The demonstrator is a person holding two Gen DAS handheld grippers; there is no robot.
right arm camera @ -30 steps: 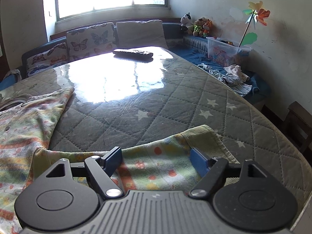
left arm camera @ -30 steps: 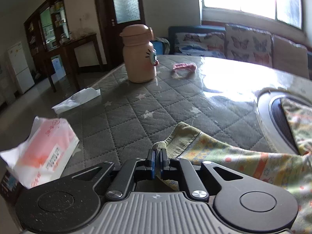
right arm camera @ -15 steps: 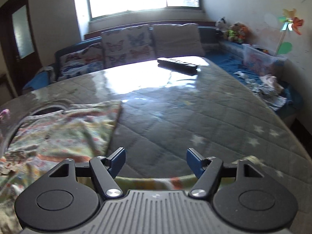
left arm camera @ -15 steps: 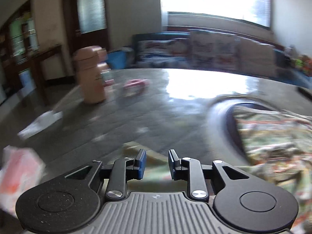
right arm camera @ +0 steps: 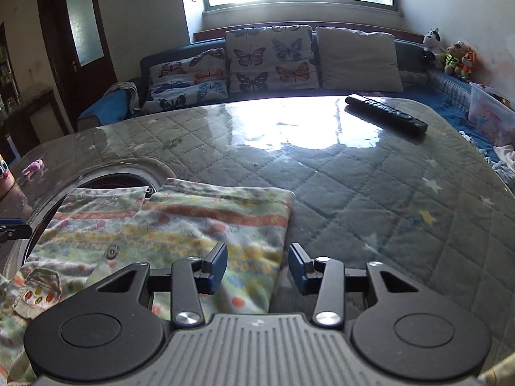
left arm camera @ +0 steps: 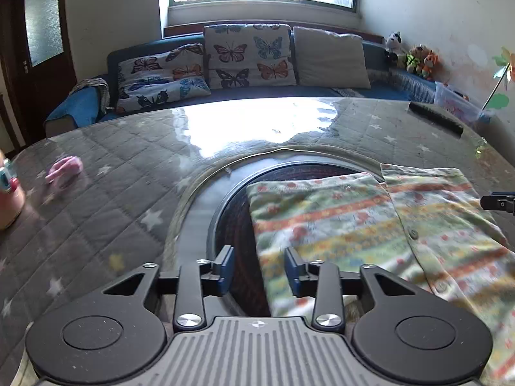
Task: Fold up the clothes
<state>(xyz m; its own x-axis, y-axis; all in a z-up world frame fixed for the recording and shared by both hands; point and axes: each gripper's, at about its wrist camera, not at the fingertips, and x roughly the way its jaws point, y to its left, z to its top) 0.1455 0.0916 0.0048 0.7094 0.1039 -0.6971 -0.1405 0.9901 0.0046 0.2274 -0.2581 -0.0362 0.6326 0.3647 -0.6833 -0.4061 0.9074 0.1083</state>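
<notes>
Grey quilted star-print cloth under a glossy clear sheet covers the big table point(left arm camera: 106, 193) that fills both of my views. On it, lower right of the left wrist view and lower left of the right wrist view, lies the striped, floral, button-front garment point(left arm camera: 370, 225) point(right arm camera: 180, 225), spread flat and partly over a dark round inset point(left arm camera: 238, 225) in the tabletop. Its stripes run side to side across the frames, and its button placket runs away from me towards the window.

My left gripper point(left arm camera: 257, 268) has its jaws apart and empty; the garment's left edge passes between them, nearer the right finger. My right gripper point(right arm camera: 257, 268) is likewise spread and holding nothing, with the garment's right edge lying between its fingers. Each gripper sits at its own side edge, so I judge neither nearer overall; a fold across the placket would start from either.

A black remote control point(right arm camera: 386, 114) lies well apart, upper right.
</notes>
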